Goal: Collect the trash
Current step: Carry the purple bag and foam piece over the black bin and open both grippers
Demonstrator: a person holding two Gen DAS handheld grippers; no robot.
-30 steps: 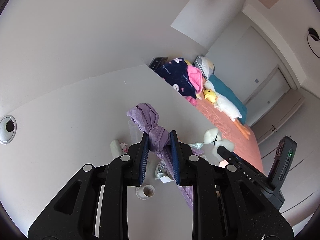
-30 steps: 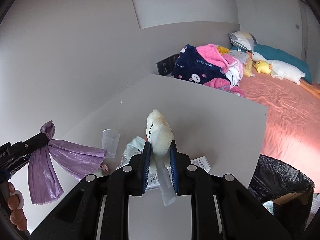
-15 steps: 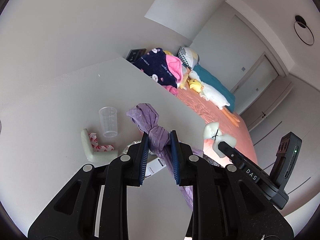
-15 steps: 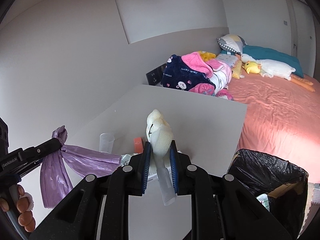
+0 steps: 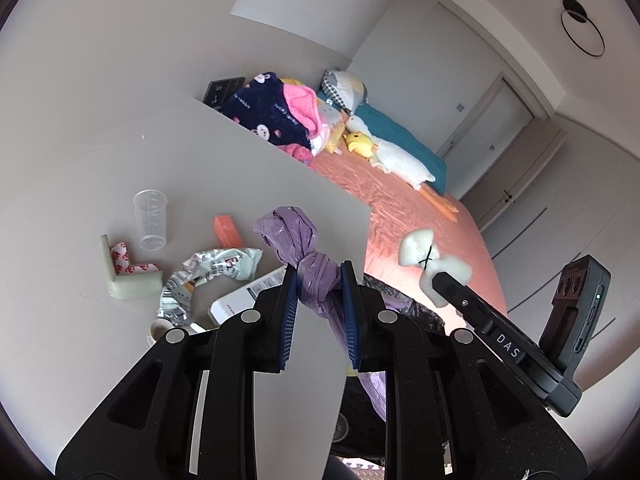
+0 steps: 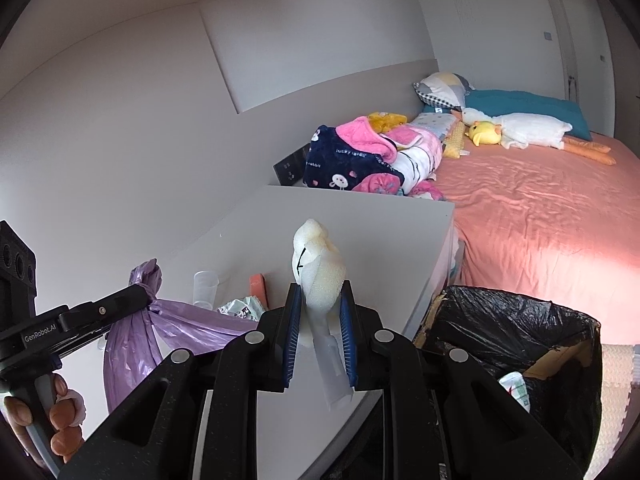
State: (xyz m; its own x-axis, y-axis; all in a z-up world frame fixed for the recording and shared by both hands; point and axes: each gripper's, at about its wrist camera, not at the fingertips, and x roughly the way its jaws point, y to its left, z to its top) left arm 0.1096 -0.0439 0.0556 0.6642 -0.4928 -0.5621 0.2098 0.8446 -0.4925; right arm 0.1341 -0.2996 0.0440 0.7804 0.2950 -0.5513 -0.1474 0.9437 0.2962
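Observation:
My left gripper (image 5: 318, 280) is shut on a knotted purple plastic bag (image 5: 298, 244) and holds it in the air above the table's near corner; the bag also shows in the right wrist view (image 6: 188, 316). My right gripper (image 6: 319, 300) is shut on a piece of white foam (image 6: 318, 264), held just left of a bin lined with a black bag (image 6: 516, 328). In the left wrist view the foam (image 5: 418, 246) hangs over the bed side. On the white table (image 5: 120, 160) lie a crumpled foil wrapper (image 5: 212, 268), a clear cup (image 5: 150, 220), an orange block (image 5: 226, 230) and a foam corner guard (image 5: 128, 276).
A white leaflet (image 5: 248, 296) and a small tape roll (image 5: 160, 326) lie near the table's front edge. A bed with a salmon sheet (image 6: 540, 216), blankets (image 6: 360, 156) and plush toys stands to the right. The bin holds cardboard and paper.
Both grippers have drawn back and to the right, away from the table, each still holding its item. The bin now shows close below the right gripper.

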